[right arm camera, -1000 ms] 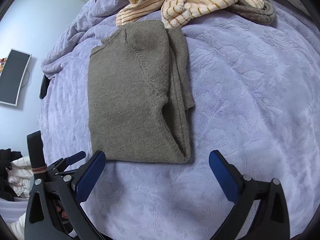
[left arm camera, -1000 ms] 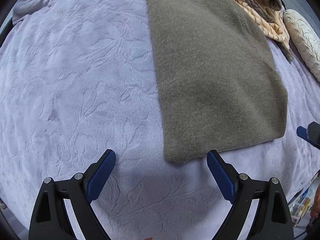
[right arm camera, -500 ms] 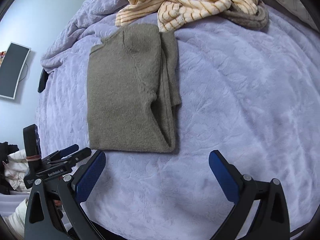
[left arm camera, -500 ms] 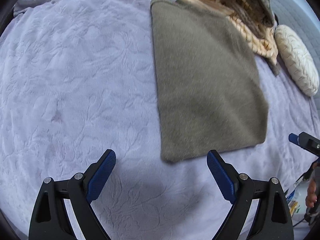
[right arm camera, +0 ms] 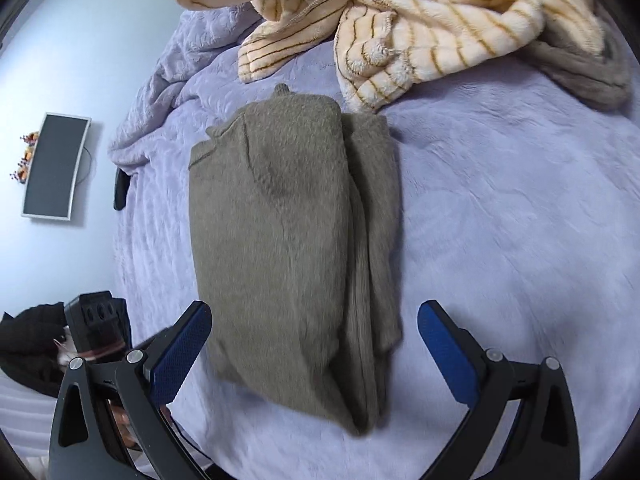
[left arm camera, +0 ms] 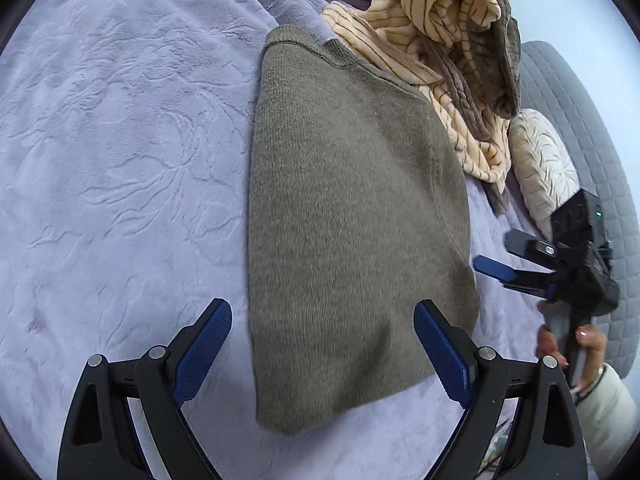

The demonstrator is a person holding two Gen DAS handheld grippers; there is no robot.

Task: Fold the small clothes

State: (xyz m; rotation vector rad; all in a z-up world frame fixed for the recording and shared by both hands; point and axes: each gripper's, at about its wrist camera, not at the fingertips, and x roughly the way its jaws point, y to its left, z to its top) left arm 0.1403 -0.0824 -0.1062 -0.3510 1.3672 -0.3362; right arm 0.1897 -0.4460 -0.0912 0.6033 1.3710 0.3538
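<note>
Hovering low over the bed, both tongs are spread wide and holding nothing: the left gripper (left arm camera: 322, 354) straddles the near hem of the olive-green knit sweater (left arm camera: 352, 216), and the right gripper (right arm camera: 314, 354) does the same from the other side. That sweater lies flat on the lavender embossed plush blanket (left arm camera: 120, 160), already folded lengthwise into a long strip.

My guess at what goes wrong: pinch only the top layer at the hem and the tucked sleeve slides out when the end lifts, or the fuzzy blanket gets grabbed along with it. Further back, the collar end touches the pile of cream striped fleece clothes (right arm camera: 420, 36), so a fold toward it could snag that heap.

Only the right wrist view shows the stacked sleeve layers (right arm camera: 372, 240) along the sweater's edge; the left view just sees a smooth back, plus the cream quilted cushion (left arm camera: 544, 168).
</note>
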